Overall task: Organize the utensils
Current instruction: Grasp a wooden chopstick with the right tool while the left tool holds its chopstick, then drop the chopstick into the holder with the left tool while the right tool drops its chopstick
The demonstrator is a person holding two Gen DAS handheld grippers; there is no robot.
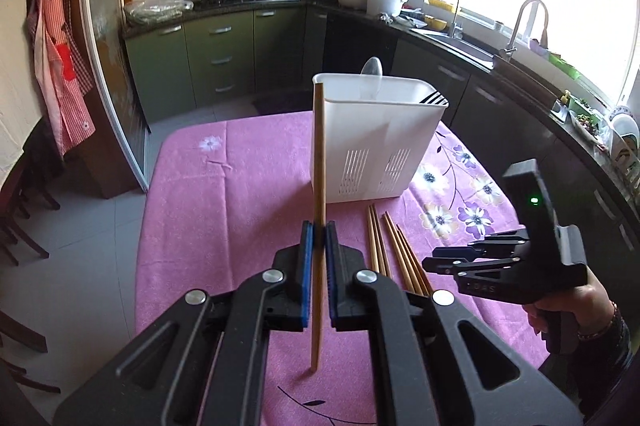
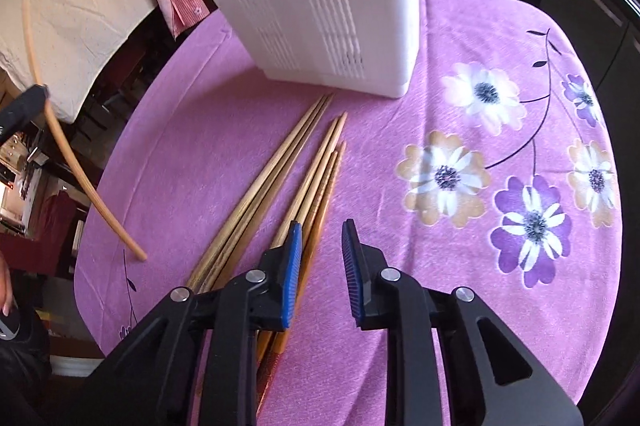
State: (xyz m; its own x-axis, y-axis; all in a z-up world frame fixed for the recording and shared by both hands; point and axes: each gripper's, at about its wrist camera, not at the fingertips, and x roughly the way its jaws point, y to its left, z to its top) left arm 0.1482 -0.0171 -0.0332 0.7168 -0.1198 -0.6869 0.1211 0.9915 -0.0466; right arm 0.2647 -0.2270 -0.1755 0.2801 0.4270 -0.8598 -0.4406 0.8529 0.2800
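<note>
My left gripper (image 1: 319, 232) is shut on a single wooden chopstick (image 1: 318, 162), held nearly upright above the table in front of the white utensil holder (image 1: 376, 142). The held chopstick also shows in the right wrist view (image 2: 72, 162) at far left. A spoon (image 1: 371, 70) and dark fork tines (image 1: 434, 100) stand in the holder. Several chopsticks (image 2: 280, 178) lie on the purple cloth before the holder (image 2: 332, 10); they also show in the left wrist view (image 1: 394, 250). My right gripper (image 2: 321, 266) is open, just above the near ends of the lying chopsticks.
The table wears a purple flowered cloth (image 1: 224, 194). Dark kitchen counters with a sink and tap (image 1: 516, 30) run along the right under a window. Green cabinets and woks stand at the back. Aprons (image 1: 56, 58) hang at left.
</note>
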